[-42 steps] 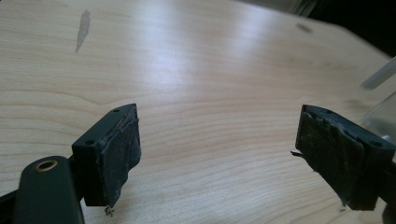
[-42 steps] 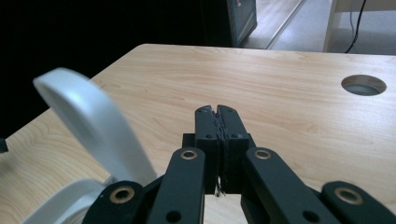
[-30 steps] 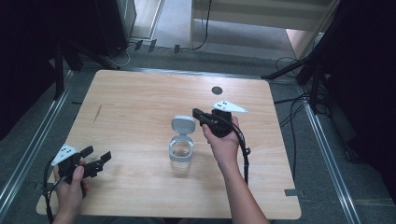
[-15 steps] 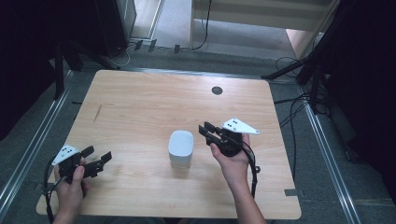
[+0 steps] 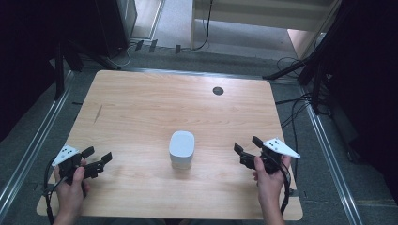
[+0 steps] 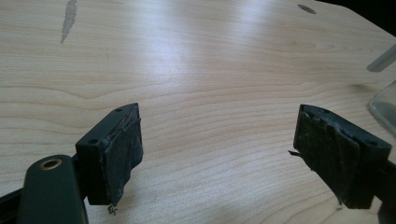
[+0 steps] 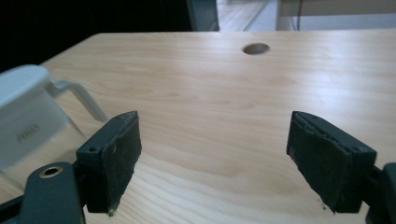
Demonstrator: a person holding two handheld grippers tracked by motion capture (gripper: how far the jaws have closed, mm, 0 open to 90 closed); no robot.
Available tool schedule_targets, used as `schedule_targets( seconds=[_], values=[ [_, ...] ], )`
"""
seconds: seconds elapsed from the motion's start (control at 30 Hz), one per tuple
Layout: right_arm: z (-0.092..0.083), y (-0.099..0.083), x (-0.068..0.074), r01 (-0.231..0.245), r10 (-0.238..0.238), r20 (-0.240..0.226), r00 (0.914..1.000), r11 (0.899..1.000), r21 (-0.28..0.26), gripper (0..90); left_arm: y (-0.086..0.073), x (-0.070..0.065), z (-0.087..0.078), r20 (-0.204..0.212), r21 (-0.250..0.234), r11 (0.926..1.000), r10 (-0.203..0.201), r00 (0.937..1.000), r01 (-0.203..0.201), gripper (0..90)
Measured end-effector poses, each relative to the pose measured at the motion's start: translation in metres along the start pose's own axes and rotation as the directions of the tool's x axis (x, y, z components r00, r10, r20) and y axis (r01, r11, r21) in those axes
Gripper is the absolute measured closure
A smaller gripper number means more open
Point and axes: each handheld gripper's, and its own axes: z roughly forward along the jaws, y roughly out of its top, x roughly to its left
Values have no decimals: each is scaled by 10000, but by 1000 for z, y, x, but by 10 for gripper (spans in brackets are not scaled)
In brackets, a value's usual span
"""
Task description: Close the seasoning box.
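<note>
A small clear container with a white lid (image 5: 181,149) stands in the middle of the wooden table (image 5: 141,108), lid down. My right gripper (image 5: 246,144) is off to its right near the front edge. Its jaws have just been opening and stand wide apart with nothing between them. In the right gripper view (image 7: 212,144) the container (image 7: 25,126) sits past the left jaw, apart from it. My left gripper (image 5: 99,154) rests at the front left, open and empty. In the left gripper view (image 6: 217,140) the container's clear wall (image 6: 385,105) shows at the right edge.
A round cable hole (image 5: 218,90) lies in the table's far right part. Bare wood spreads around the container. Metal rails, cables and dark stands surround the table on the floor.
The container's lid, raised a second ago with the right gripper at it, now lies shut. The right gripper has drawn away to the right and toward the front, jaws now apart. The left gripper stayed put.
</note>
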Motion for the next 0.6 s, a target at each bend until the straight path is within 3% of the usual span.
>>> schedule_targets(
  seconds=[0.37,0.6],
  values=[
    [-36,-33,-38,-435,422,1041,9937,9990,107,201,0,0,0,6,-12,10000,-2,10000,2,154],
    [-52,-46,-52,-607,571,1389,9887,9979,220,204,0,0,0,2,-13,10000,-5,10000,5,154]
  ],
)
